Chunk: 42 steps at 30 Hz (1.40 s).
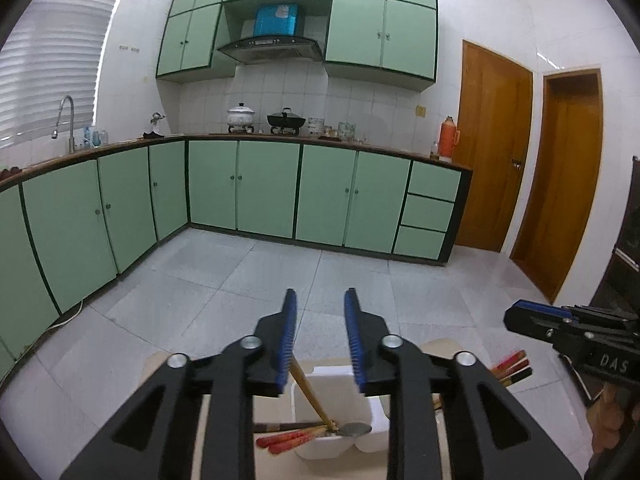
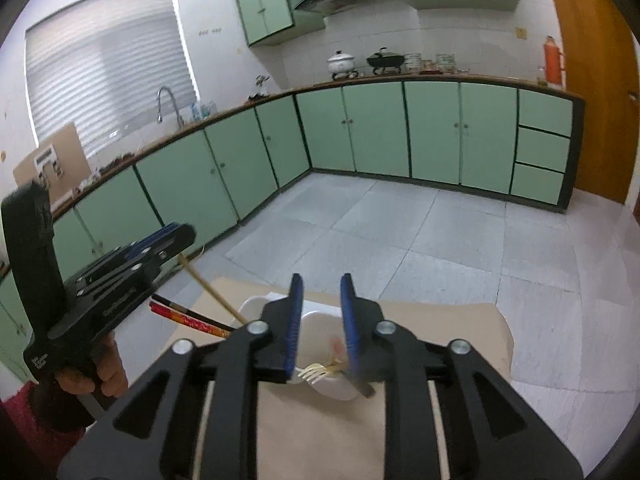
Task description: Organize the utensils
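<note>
A white plastic container (image 1: pixel 334 400) sits on a small beige table (image 1: pixel 280 464). My left gripper (image 1: pixel 320 308) hovers open above it. A bamboo chopstick (image 1: pixel 310 396) leans against the left pad and slants down into the container, where a metal spoon (image 1: pixel 356 429) lies. Red and dark chopsticks (image 1: pixel 288 438) lie across the container's left wall. In the right wrist view my right gripper (image 2: pixel 322 292) is open above the container (image 2: pixel 320 320), with a gold fork (image 2: pixel 320 370) blurred below its right pad. The left gripper (image 2: pixel 168 240) shows there, the bamboo chopstick (image 2: pixel 212 294) at its tips.
More red and dark chopsticks (image 1: pixel 514 368) lie at the table's right side, under the right gripper (image 1: pixel 516 316). Green floor cabinets (image 1: pixel 264 188) line the far walls across a grey tiled floor (image 1: pixel 240 276). Two wooden doors (image 1: pixel 560 176) stand at the right.
</note>
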Available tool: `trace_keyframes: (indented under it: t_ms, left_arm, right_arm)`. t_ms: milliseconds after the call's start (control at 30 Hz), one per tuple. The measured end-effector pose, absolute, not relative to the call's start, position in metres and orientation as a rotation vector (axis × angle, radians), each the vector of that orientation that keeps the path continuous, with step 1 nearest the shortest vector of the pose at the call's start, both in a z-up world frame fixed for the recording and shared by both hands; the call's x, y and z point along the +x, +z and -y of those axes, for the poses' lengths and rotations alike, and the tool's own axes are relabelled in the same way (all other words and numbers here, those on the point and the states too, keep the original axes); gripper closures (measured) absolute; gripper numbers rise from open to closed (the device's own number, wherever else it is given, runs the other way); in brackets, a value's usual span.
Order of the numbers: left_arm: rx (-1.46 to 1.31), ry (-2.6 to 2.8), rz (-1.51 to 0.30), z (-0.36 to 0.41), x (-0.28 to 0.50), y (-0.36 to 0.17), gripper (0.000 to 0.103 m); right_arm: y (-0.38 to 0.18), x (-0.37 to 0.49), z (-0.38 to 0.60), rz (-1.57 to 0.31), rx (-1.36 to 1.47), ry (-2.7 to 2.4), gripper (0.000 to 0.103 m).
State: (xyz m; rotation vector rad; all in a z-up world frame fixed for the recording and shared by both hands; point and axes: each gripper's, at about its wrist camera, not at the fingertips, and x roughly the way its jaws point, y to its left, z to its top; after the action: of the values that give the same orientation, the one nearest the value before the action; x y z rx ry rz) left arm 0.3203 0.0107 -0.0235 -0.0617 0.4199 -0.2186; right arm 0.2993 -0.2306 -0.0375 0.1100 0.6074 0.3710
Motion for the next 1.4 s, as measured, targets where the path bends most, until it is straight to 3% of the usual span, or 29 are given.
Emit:
trace_keyframes:
  t_ms: [67, 167, 267, 467, 800, 1400]
  left_arm:
    - [-0.068, -0.212, -0.402, -0.016, 0.312, -0.017, 0.057]
    - [-0.077, -0.203, -0.365, -0.022, 0.292, -0.005, 0.038]
    - [-0.084, -0.193, -0.341, -0.027, 0.267, 0.003, 0.026]
    - [-0.073, -0.183, -0.343, -0.027, 0.228, -0.001, 0.012]
    - [-0.041, -0.157, -0.402, -0.025, 0.174, -0.016, 0.006]
    - [-0.012, -0.156, -0.414, -0.021, 0.112, -0.015, 0.006]
  right_arm:
    - [-0.032, 0.290, 0.238, -0.581, 0.124, 0.355, 0.071]
    - [-0.023, 0.273, 0.252, -0.537, 0.134, 0.333, 0.049]
    - [-0.015, 0.248, 0.258, -0.492, 0.124, 0.305, 0.038]
    - [-0.019, 0.203, 0.264, -0.465, 0.093, 0.277, 0.018]
    - [-0.040, 0.145, 0.258, -0.478, 0.081, 0.282, 0.006]
    - [-0.045, 0.094, 0.239, -0.494, 0.095, 0.298, 0.005]
